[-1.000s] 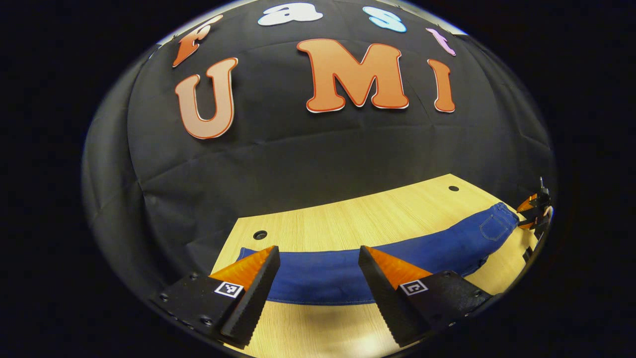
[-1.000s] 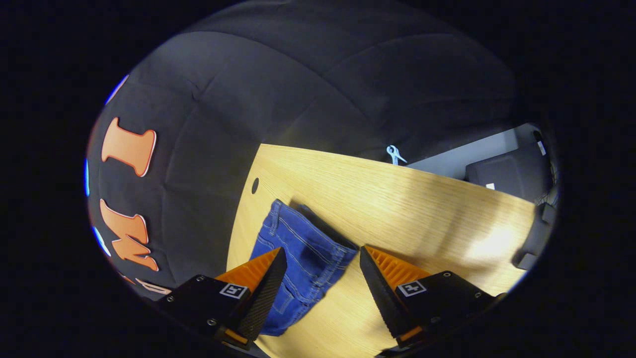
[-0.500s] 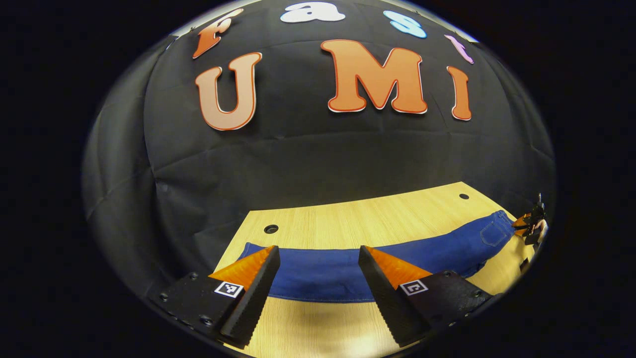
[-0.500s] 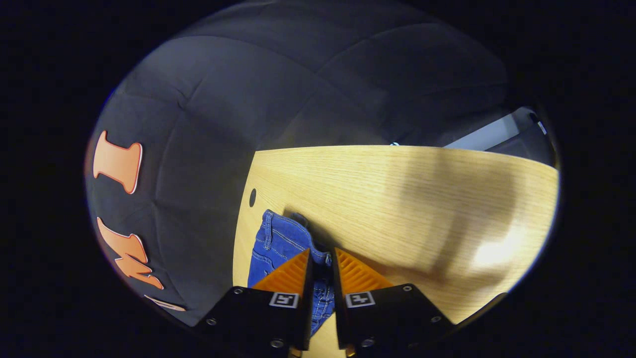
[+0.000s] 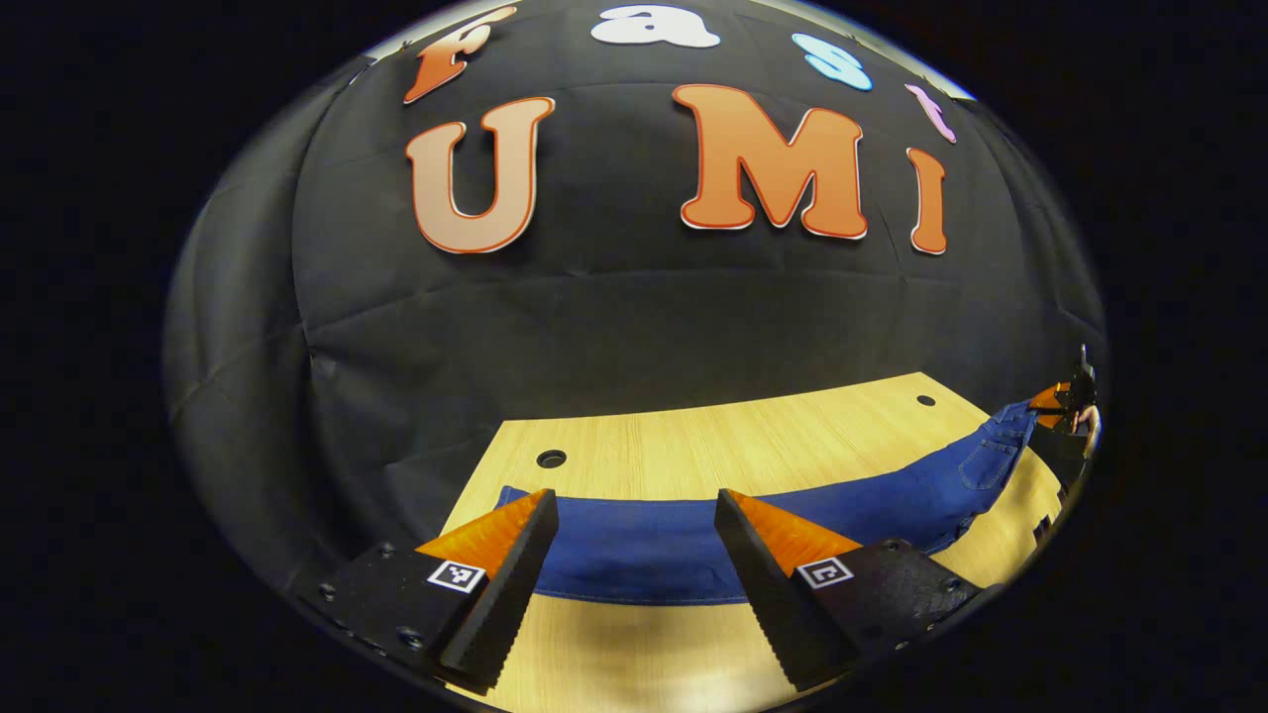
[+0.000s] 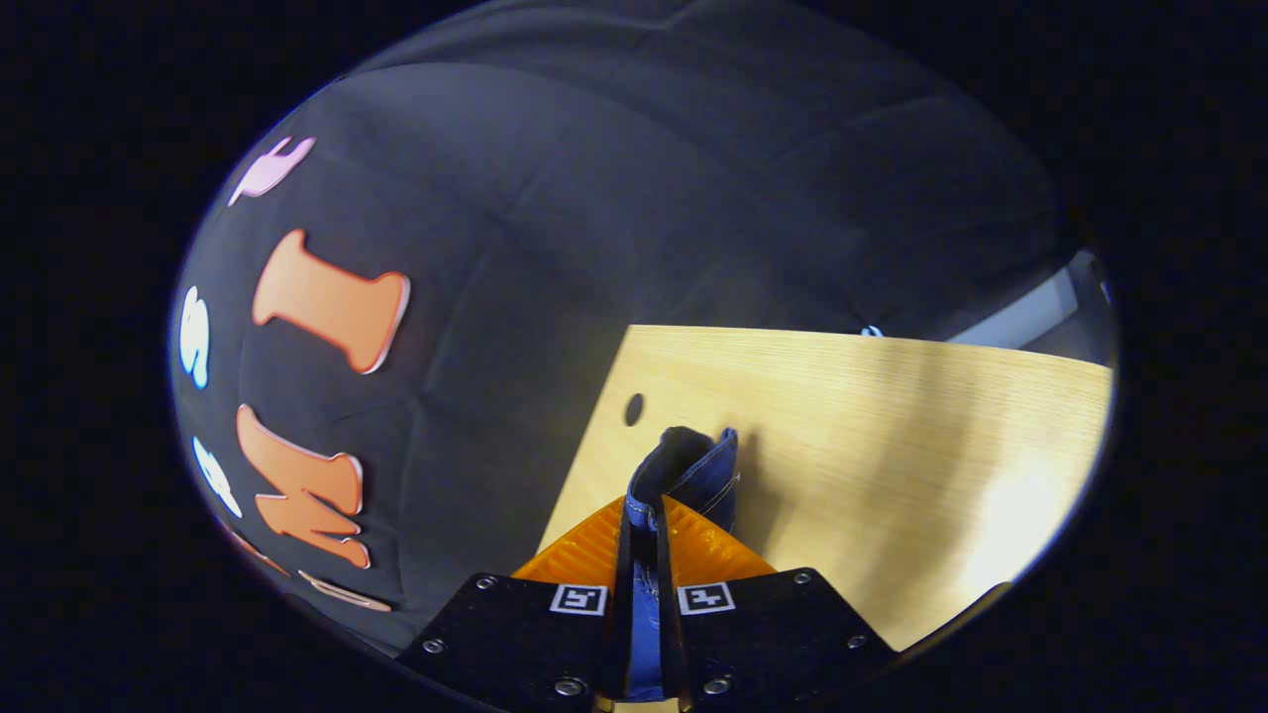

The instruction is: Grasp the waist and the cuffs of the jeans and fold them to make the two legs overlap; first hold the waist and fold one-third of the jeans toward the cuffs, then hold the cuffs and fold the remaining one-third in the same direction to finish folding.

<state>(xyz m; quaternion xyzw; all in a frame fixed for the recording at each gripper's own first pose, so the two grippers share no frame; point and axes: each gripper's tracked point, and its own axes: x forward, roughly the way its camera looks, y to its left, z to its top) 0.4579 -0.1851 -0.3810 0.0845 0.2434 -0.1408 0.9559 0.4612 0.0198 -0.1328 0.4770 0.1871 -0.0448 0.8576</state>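
In the left gripper view the jeans [image 5: 693, 550] lie stretched in a long blue band across the light wooden worktop [image 5: 713, 451], one end near the left edge and the other running off to the far right. The left gripper [image 5: 634, 555] hovers over the near stretch of that band with its jaws spread wide apart, touching no cloth; denim shows between and beyond the two fingers. A round hole [image 5: 551, 458] sits in the worktop just behind the jeans' left end, and a second, smaller hole [image 5: 925, 400] lies near the far right corner. At that right end the waist, with a stitched back pocket visible, rises off the wood toward the right gripper [image 5: 1060, 404], seen small at the rim with a hand behind it. In the right gripper view the right gripper [image 6: 649, 525] has its jaws closed on the waistband [image 6: 693, 465], both fingers pressing the denim between them; a fold of the waistband stands up just past the fingertips, lifted clear of the worktop [image 6: 892, 436] and casting a shadow beside it.
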